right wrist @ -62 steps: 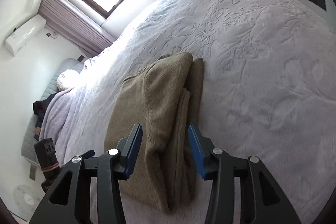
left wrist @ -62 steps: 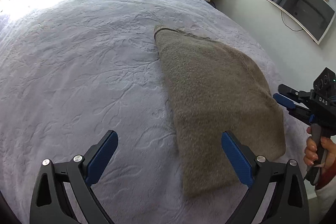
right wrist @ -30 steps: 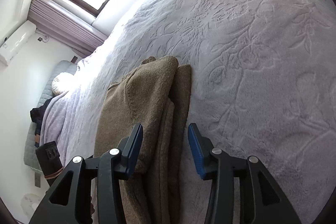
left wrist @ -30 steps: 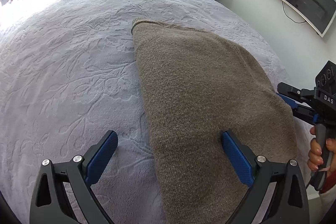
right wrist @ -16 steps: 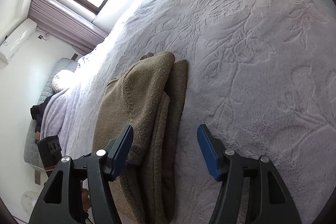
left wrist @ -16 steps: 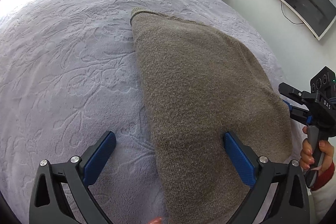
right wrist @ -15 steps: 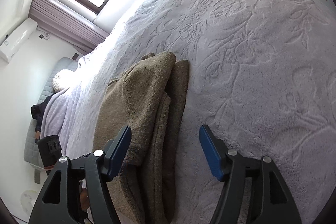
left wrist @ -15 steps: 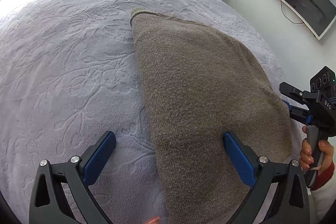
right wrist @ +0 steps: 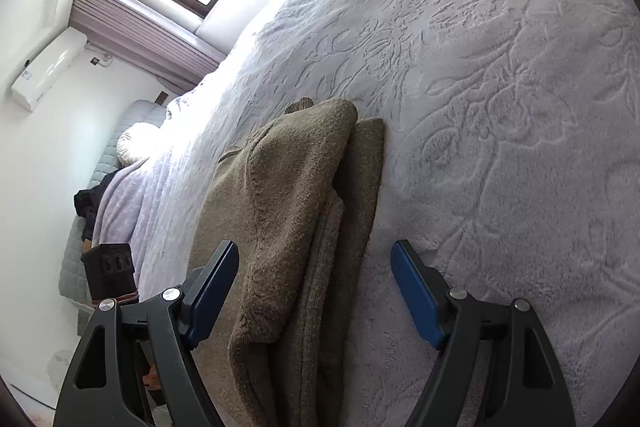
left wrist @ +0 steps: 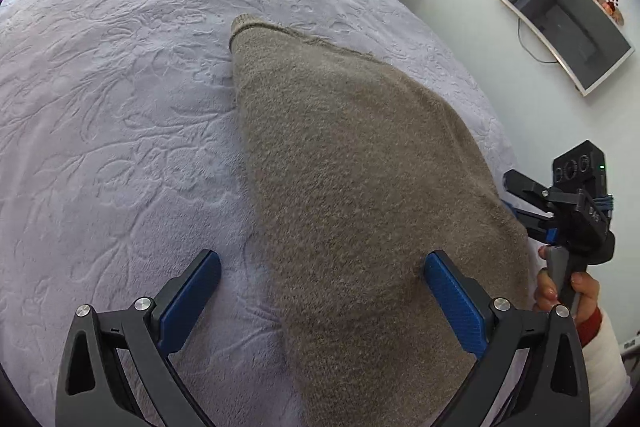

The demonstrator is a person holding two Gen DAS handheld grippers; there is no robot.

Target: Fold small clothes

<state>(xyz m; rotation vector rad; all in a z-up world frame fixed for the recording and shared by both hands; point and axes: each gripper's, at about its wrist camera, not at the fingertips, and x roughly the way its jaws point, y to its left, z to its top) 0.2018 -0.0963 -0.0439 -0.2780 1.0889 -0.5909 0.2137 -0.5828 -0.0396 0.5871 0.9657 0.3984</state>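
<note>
On a wide bed [left wrist: 120, 107] covered with a pale lavender embossed blanket lies a brown knitted garment [left wrist: 360, 195], most likely a small sweater, already doubled over lengthwise. It sits toward the side of the bed nearest a wall that carries a curved mirror [left wrist: 560, 19].

From the left wrist view, the left gripper [left wrist: 322, 283] hangs low over the near end of the garment, its blue-padded tongs spread wide. One pad is over the bare blanket, the other over the knit, and the garment's long left edge runs between them. Nothing is pinched.

From the right wrist view, the right gripper [right wrist: 316, 283] looks along the opposite long edge of the garment [right wrist: 288, 219], where stacked layers show as thick ridges. Its tongs are also spread apart, empty, straddling those layered edges. A hand [left wrist: 568, 287] holds this gripper by its handle.

The knit looks soft, thick and floppy, fairly light, with a fuzzy surface that should grip well against the pads and cling a little to the plush blanket. It will sag wherever unsupported. The best hold is probably the near corners, pinching through all layers at once so that the stack lifts together instead of peeling apart.
</note>
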